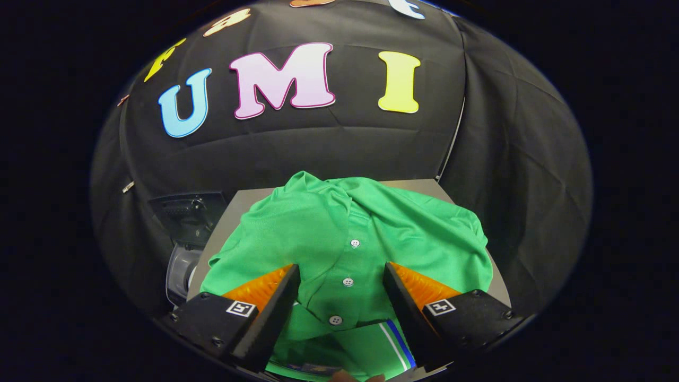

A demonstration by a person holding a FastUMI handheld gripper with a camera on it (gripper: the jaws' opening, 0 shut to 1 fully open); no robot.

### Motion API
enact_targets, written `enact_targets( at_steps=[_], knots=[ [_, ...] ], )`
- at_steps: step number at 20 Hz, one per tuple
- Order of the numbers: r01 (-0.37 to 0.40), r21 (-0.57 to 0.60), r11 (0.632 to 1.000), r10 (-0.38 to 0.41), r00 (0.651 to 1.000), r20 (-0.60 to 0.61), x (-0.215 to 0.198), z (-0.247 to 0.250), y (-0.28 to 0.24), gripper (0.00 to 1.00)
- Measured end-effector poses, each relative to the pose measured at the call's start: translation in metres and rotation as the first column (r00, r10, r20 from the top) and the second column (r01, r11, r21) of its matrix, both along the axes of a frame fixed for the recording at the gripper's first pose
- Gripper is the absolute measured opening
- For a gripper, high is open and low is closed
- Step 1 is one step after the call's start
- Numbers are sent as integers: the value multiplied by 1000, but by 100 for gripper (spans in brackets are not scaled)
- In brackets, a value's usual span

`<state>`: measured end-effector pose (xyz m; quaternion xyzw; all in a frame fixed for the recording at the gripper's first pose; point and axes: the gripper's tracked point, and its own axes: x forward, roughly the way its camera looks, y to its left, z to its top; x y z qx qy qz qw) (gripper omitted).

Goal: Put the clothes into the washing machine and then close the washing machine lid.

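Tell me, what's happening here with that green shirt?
A person holds a hand-held gripper over a green button-up shirt crumpled on a grey table. Its fingers stand open on either side of the button strip, not pressing the cloth. The washing machine sits beyond the table's edge, and the shirt is not yet in it.

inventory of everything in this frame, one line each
green shirt: 1, green with three pale buttons and a blue-and-white striped trim, crumpled on the table, between and beyond the fingers
table: 1, grey, under the shirt
washing machine: 1, dark top with a pale grey body, beside the table past the left finger, partly hidden
booth wall: 1, black cloth, behind everything
gripper: 1, fingers apart, open over the shirt's button strip, not pressing it
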<state>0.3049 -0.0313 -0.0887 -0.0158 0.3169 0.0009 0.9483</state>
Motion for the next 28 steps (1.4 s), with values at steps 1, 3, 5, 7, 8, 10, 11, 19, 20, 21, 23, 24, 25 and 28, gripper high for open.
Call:
enact_targets(
  at_steps=[1,3,5,7,8,10,11,19,20,21,23,24,25,28],
  knots=[
    [-2,-7,1000,2,1000,-8,2,0,1,100],
    [-3,-22,1000,3,1000,-26,4,-4,4,100],
    [-9,-43,999,7,999,-53,6,-8,8,100],
    [-8,-54,999,4,997,-76,9,-10,16,100],
    [-7,-52,999,3,996,-88,11,-11,19,100],
    [-5,-48,999,0,995,-104,17,-11,18,100],
    [-2,-41,999,-3,993,-114,18,-12,17,100],
    [-58,-30,998,56,995,-80,18,-19,33,53],
    [-78,-49,996,76,996,-56,18,-11,32,30],
    [-65,-48,997,61,994,-87,10,-20,31,30],
    [-40,-33,999,37,996,-81,13,-16,33,17],
    [-36,-22,999,34,997,-74,14,-13,34,17],
    [-35,-7,999,35,997,-73,14,-10,35,17],
    [-31,42,999,34,998,-54,14,8,36,17]
  ],
)
